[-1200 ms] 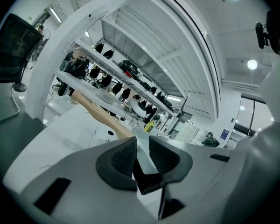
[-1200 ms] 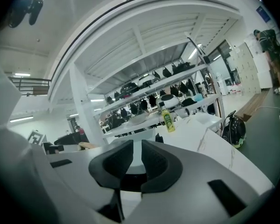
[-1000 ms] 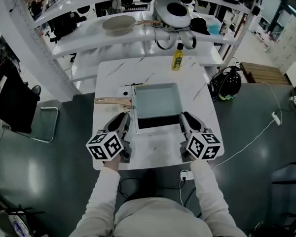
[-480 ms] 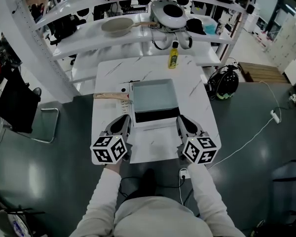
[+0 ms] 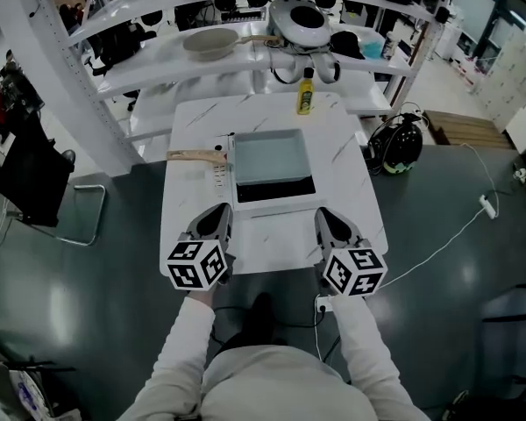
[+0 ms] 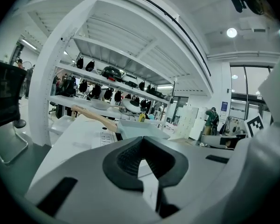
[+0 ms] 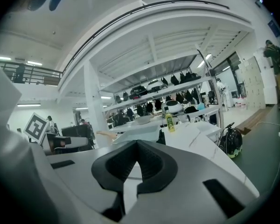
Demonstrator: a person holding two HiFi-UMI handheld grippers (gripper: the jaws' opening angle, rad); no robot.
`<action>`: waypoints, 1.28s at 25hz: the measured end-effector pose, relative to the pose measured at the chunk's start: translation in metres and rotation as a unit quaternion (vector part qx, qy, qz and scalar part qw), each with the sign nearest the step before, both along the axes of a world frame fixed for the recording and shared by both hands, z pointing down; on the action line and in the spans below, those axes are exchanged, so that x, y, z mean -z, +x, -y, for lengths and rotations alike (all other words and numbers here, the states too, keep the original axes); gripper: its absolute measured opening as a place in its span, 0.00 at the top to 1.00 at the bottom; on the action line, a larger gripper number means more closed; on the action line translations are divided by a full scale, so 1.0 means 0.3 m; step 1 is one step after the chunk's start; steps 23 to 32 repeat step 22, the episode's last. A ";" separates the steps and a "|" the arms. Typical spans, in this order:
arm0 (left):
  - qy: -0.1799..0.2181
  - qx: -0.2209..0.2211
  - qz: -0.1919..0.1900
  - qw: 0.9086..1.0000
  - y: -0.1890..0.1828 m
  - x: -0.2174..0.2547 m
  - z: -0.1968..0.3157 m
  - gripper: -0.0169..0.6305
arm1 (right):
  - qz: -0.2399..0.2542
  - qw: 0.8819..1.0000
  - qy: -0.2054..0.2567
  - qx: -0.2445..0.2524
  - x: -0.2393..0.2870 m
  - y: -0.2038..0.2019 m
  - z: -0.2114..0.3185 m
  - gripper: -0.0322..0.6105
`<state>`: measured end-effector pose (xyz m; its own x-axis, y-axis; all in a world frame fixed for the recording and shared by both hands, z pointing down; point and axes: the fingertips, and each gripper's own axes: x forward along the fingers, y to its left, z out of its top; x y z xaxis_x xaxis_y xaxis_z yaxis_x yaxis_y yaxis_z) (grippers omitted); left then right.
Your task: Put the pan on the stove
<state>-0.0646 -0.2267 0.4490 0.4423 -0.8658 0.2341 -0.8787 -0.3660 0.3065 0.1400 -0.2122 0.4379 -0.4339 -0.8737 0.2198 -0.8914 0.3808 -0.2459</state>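
Observation:
A square pale-blue pan (image 5: 268, 158) with a wooden handle (image 5: 192, 154) pointing left lies on a black stove (image 5: 276, 189) in the middle of the white table (image 5: 193, 235). The stove's front strip shows below the pan. In the left gripper view the pan (image 6: 141, 129) lies ahead, beyond the jaws. My left gripper (image 5: 217, 217) and right gripper (image 5: 326, 218) hover side by side over the table's near part, short of the stove. Both are shut, with nothing between their jaws. A round pan (image 5: 211, 44) rests on the shelf behind.
A yellow bottle (image 5: 306, 95) stands at the table's far edge. The shelf behind holds a white appliance (image 5: 303, 21) and other gear. A black bag (image 5: 395, 150) lies on the floor to the right, and a chair (image 5: 79, 213) stands to the left.
Both grippers have drawn back from beside the stove's front toward the table's near edge. The pan and stove have not moved on the table.

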 end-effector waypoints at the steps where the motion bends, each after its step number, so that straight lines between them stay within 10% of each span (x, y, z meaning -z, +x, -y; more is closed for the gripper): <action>1: 0.000 0.001 0.001 1.000 0.002 0.000 -0.013 0.94 | 0.000 1.000 0.000 -0.001 0.000 0.006 -0.013 0.91; 32: -0.002 0.027 0.012 1.000 -0.035 -0.012 -0.202 0.94 | -0.002 1.000 0.007 0.012 -0.024 -0.013 -0.177 0.91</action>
